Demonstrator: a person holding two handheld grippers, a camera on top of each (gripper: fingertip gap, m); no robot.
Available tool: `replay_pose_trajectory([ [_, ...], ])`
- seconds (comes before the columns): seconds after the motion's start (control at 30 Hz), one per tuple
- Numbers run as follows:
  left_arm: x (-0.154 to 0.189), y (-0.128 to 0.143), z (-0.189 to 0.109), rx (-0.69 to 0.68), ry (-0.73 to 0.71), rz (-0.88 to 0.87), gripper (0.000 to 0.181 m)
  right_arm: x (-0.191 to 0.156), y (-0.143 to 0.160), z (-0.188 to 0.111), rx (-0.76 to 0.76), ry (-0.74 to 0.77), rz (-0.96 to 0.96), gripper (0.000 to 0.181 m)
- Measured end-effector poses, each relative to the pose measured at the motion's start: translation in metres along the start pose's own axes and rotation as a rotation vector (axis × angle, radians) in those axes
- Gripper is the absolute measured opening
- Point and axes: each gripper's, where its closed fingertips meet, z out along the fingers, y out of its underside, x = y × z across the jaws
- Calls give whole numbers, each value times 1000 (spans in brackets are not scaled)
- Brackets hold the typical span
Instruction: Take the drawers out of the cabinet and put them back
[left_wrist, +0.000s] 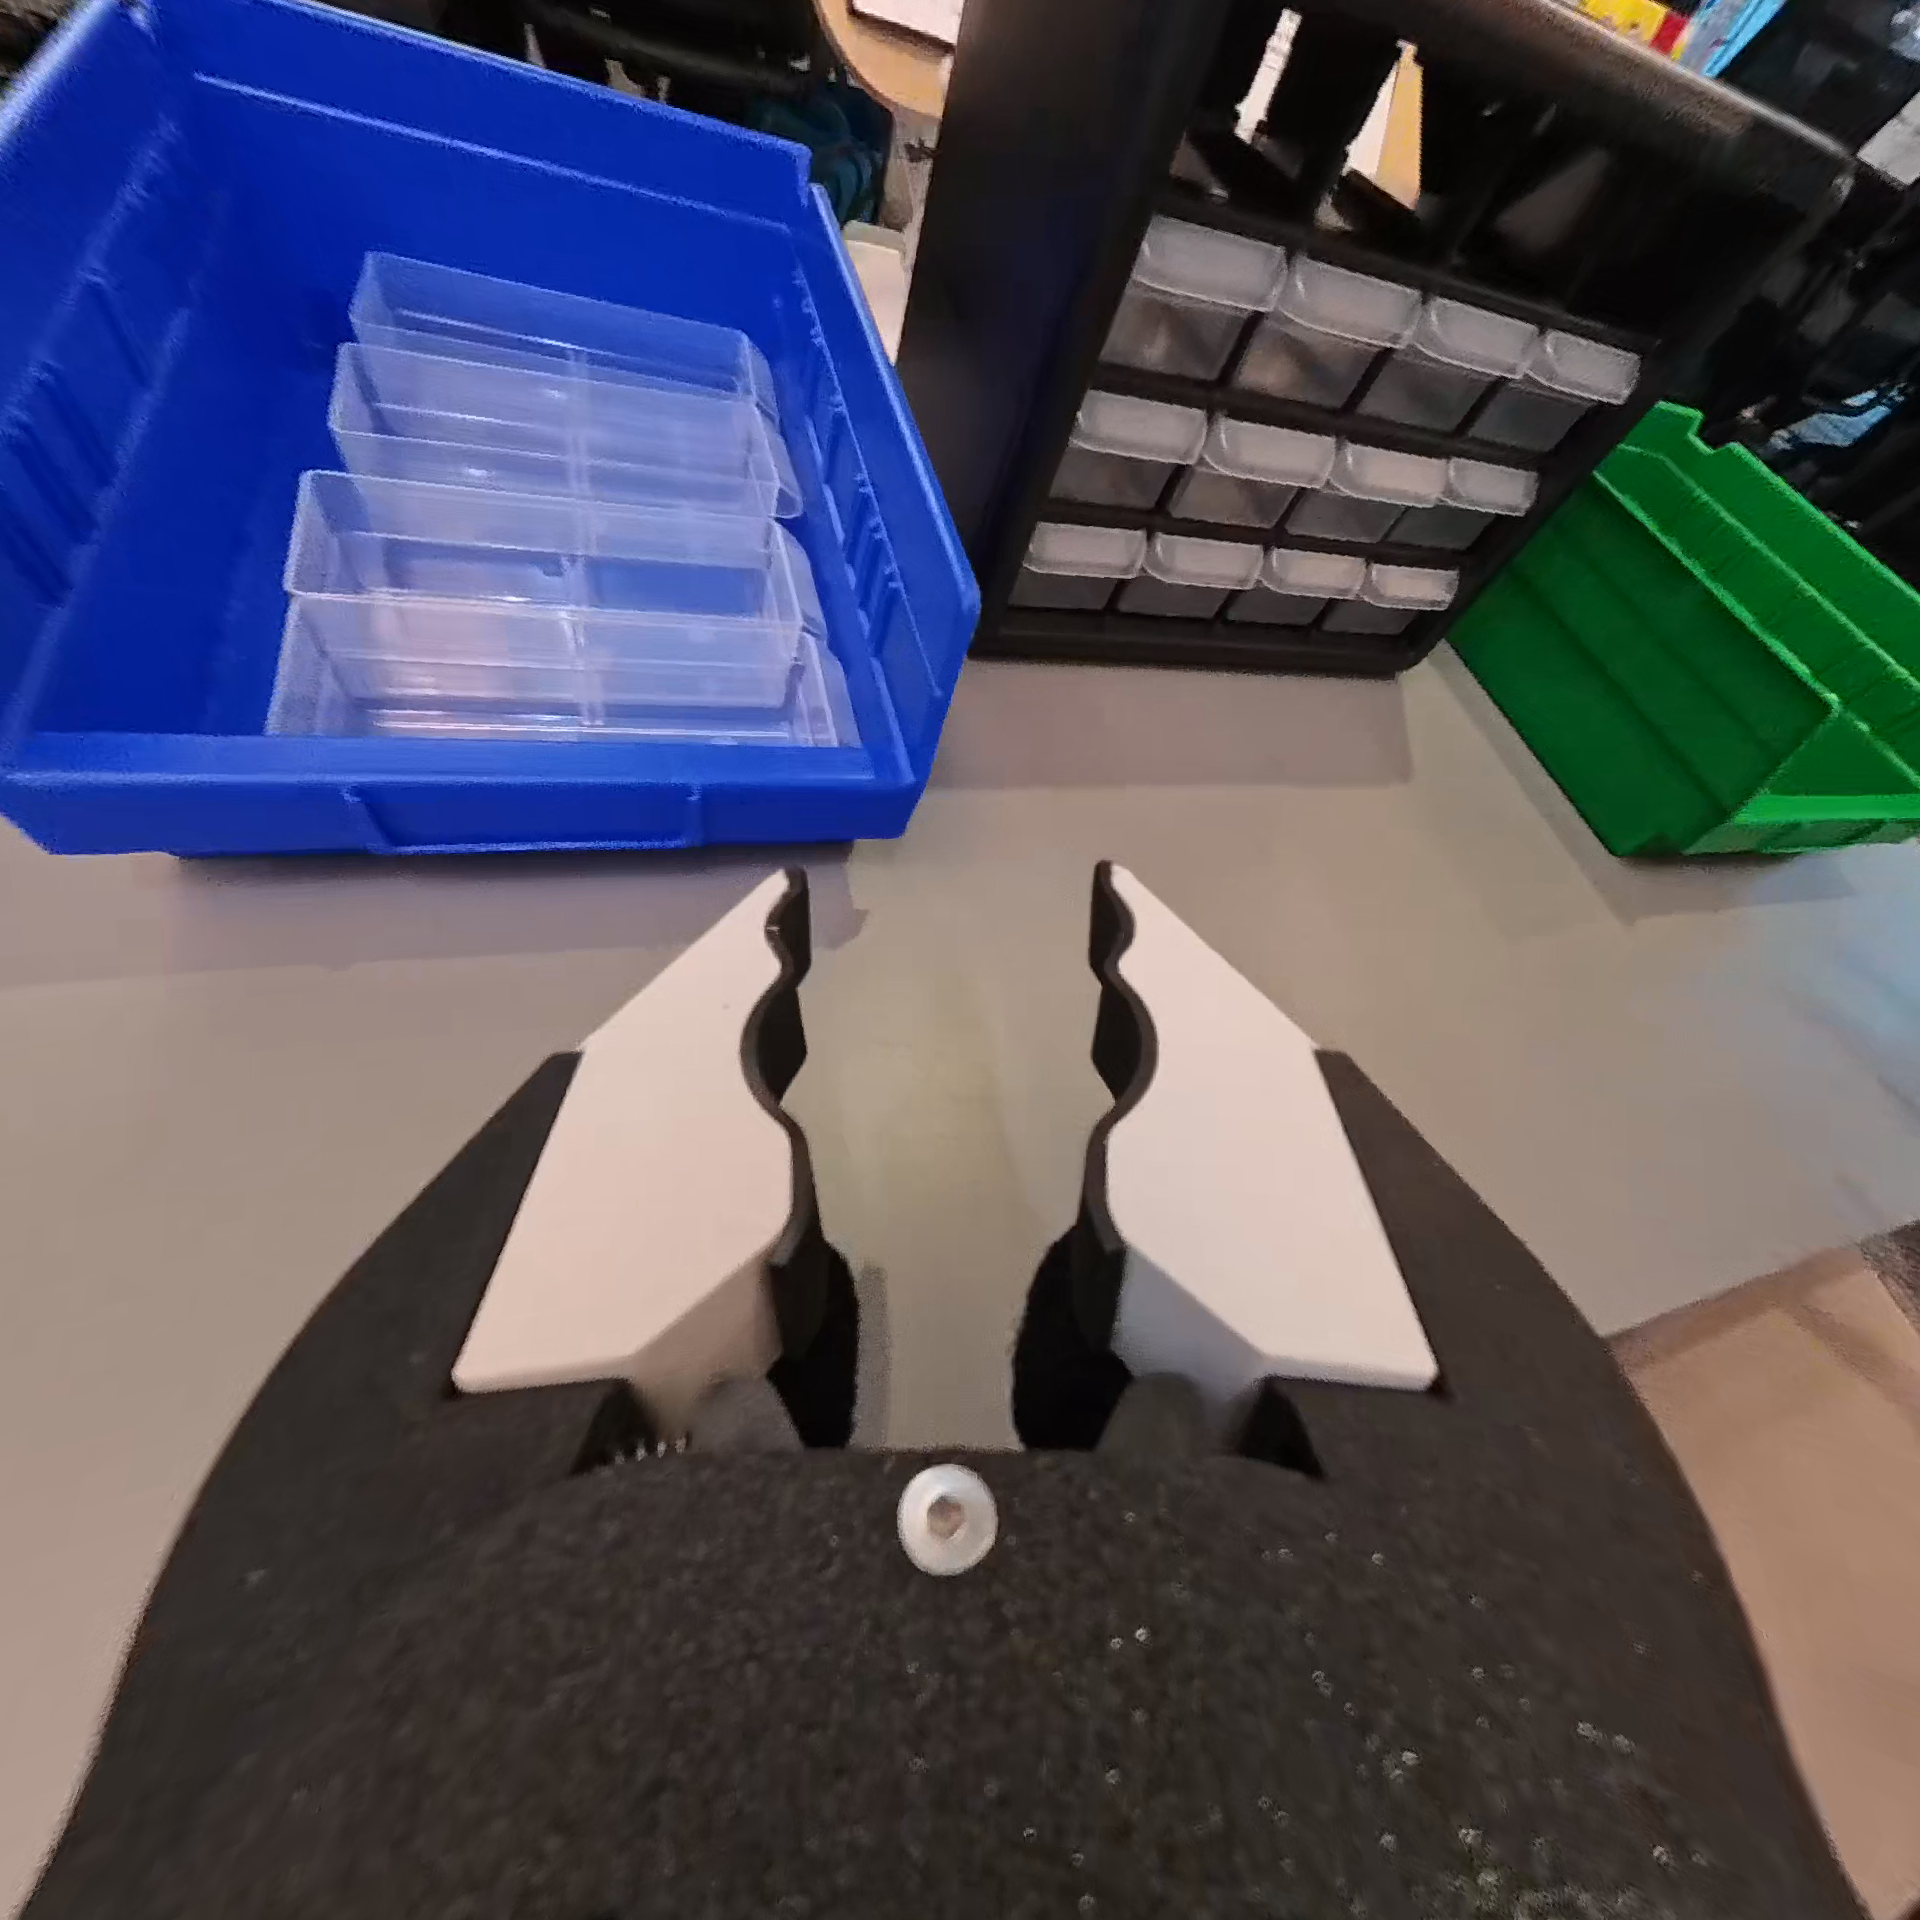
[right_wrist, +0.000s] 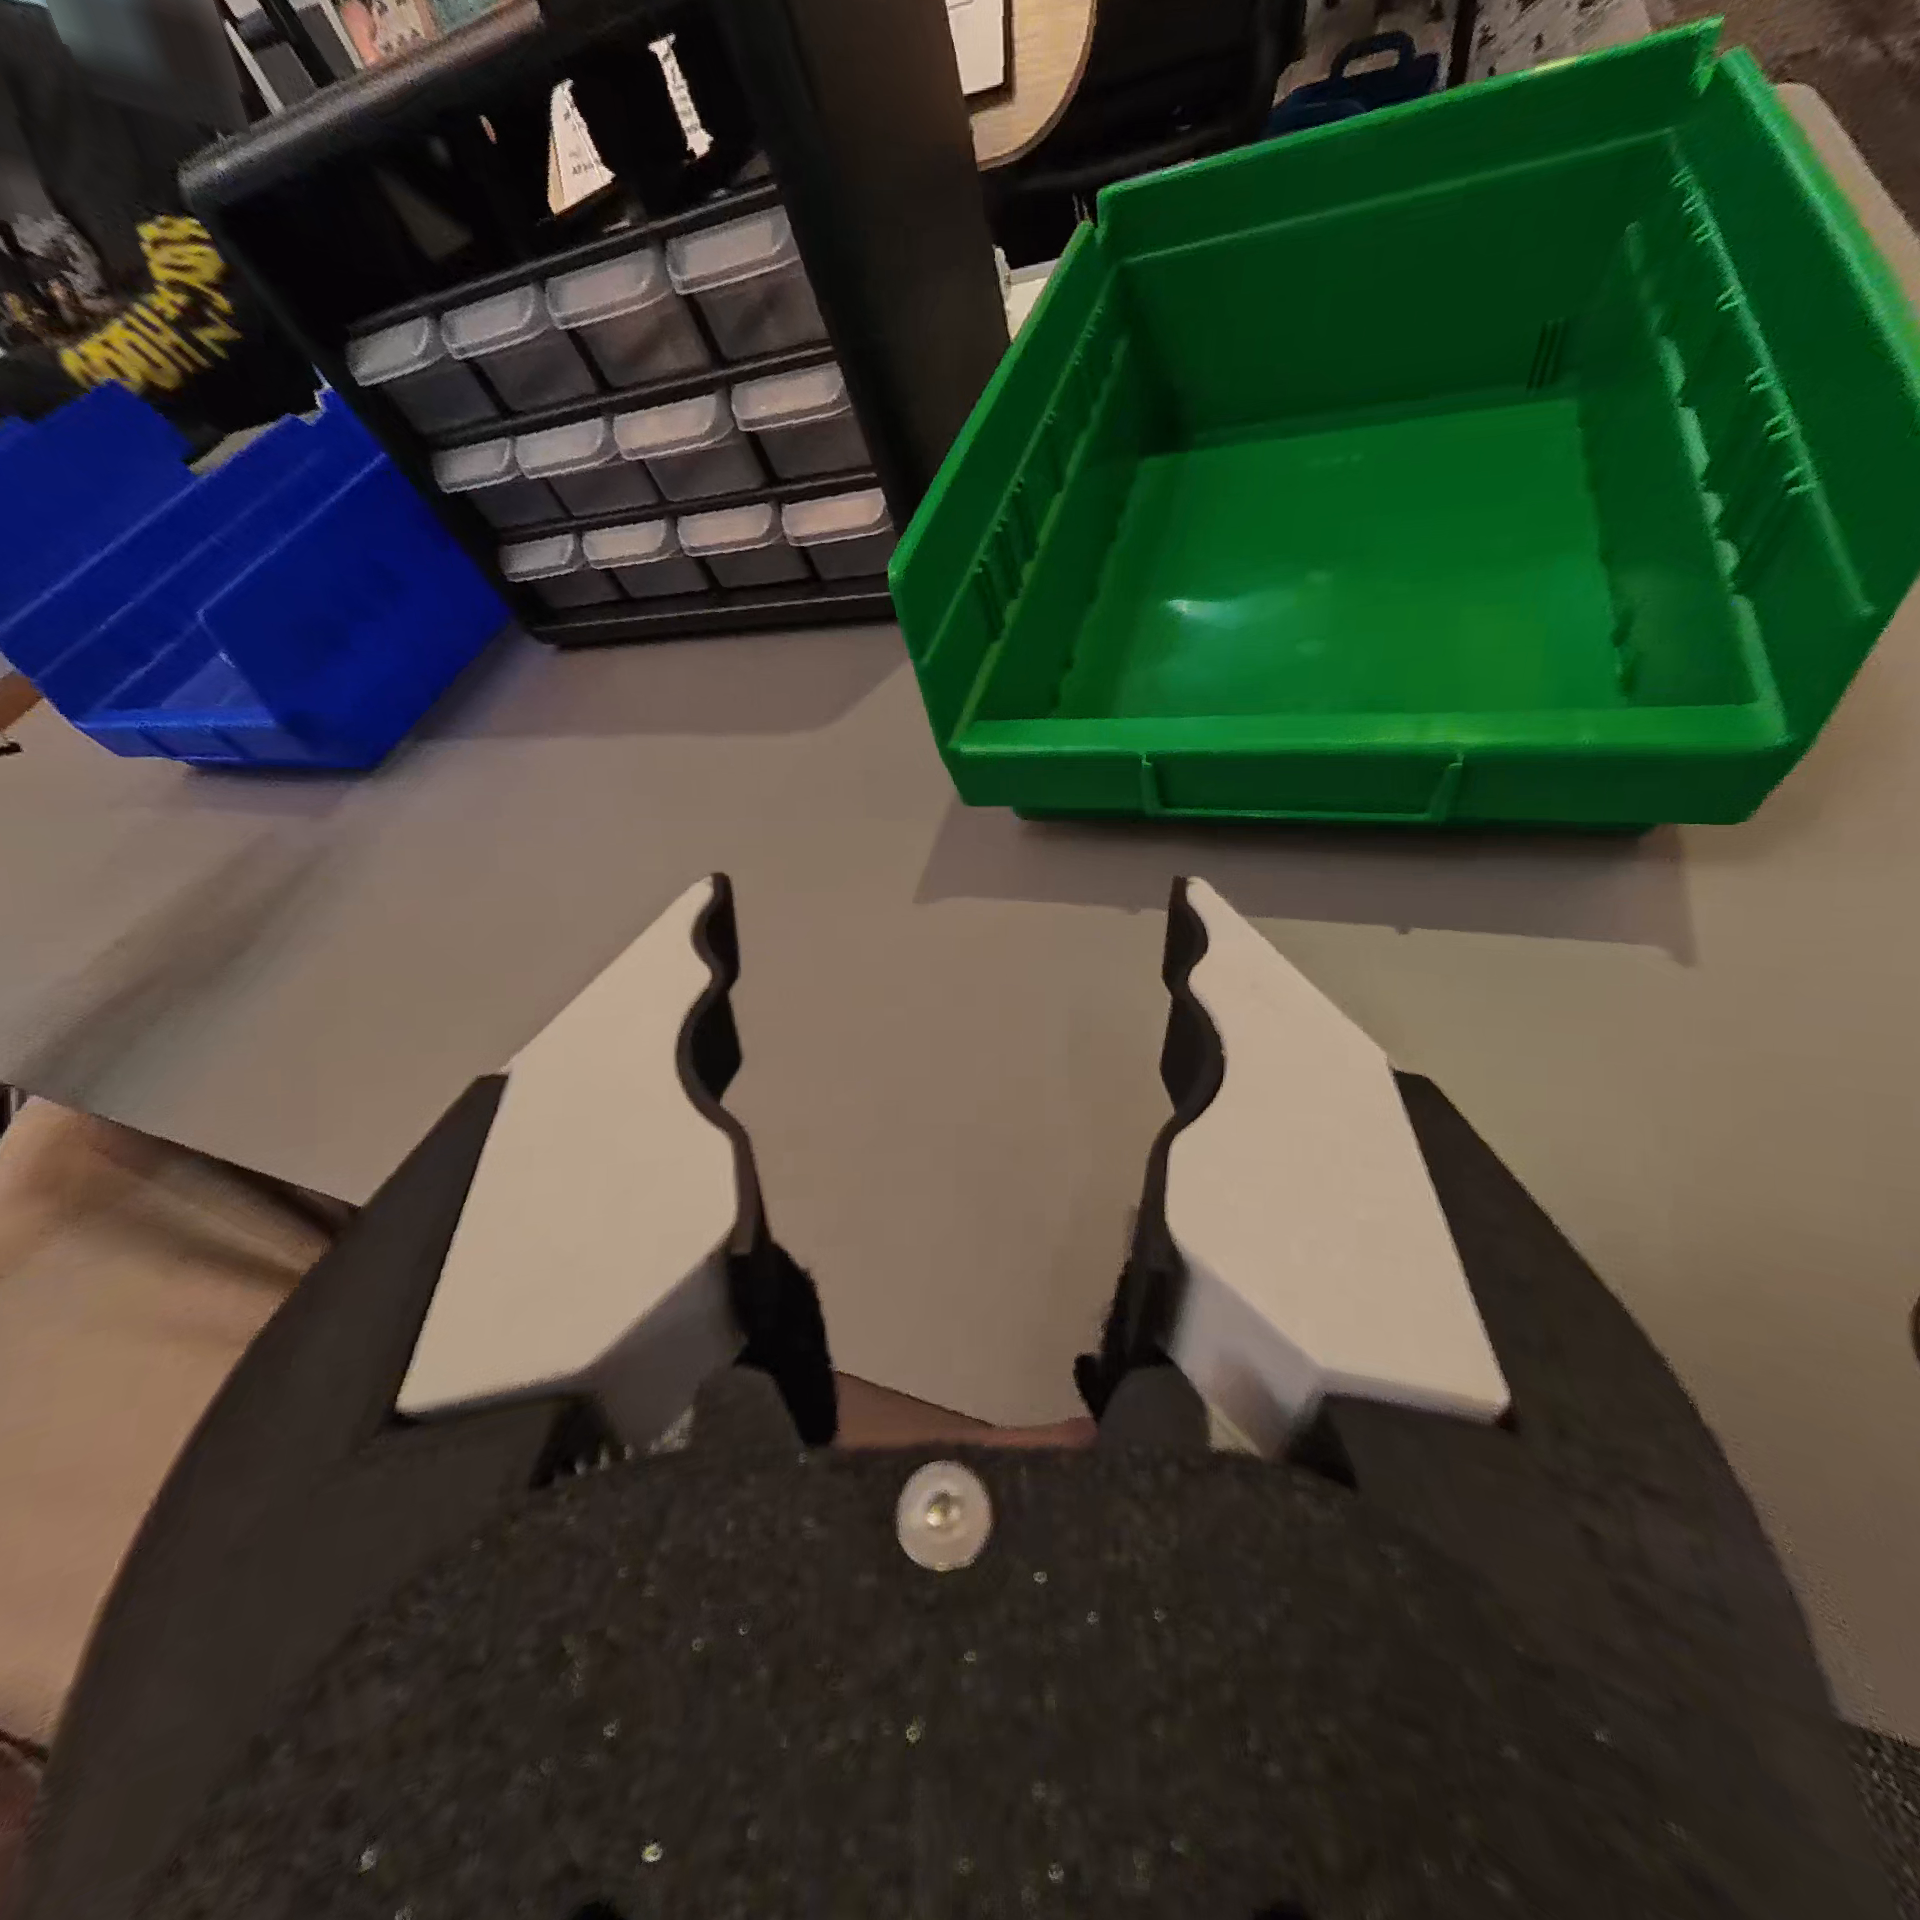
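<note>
Plain grey flat table (left_wrist: 1195, 831). Glossy blue plastic bin (left_wrist: 436, 790) with ribbed walls; clear colourless plastic drawers (left_wrist: 551, 561) inside. Black plastic cabinet frame (left_wrist: 945, 343), its small drawers (left_wrist: 1268, 457) frosted clear, dark behind. Solid green plastic bin (right_wrist: 1351, 769), shiny floor. White fingers (left_wrist: 665, 1143) with black wavy inner edges, speckled black body.

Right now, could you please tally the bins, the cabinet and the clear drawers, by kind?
Blue bin: 1
Green bin: 1
Black cabinet: 1
Clear drawers lying in the blue bin: 4
Clear drawers in the cabinet: 12
Total: 19
</note>
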Motion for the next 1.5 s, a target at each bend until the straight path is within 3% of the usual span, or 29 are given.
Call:
replay_pose_trajectory([
  [0.2,3,3,-3,-10,-8,19,52,11,5,2,-10,71,-55,82],
  [0.3,-4,0,-4,14,-14,8,48,16,2,7,17,87,47,82],
  [0.47,-33,-7,0,25,-58,-10,40,16,2,18,-12,170,-11,80],
  [0.67,-53,-48,18,95,-91,72,34,-10,-21,43,9,-9,54,78],
  [0.77,-59,-44,30,56,-127,144,35,-20,-11,42,11,-22,50,77],
  [0.87,-49,-41,25,56,-64,74,35,-18,-5,36,-15,17,-18,77],
  [1.07,-46,-20,29,-36,-74,61,38,-22,-5,37,1,-31,52,73],
  [1.2,-46,-21,30,-40,-64,112,39,-24,-2,39,-17,-29,30,73],
  [1.3,-46,-11,39,-134,-25,139,41,-21,-1,40,-28,-4,0,73],
  [1.5,-106,-34,48,-382,-198,185,44,-17,-1,41,-31,-21,47,73],
])
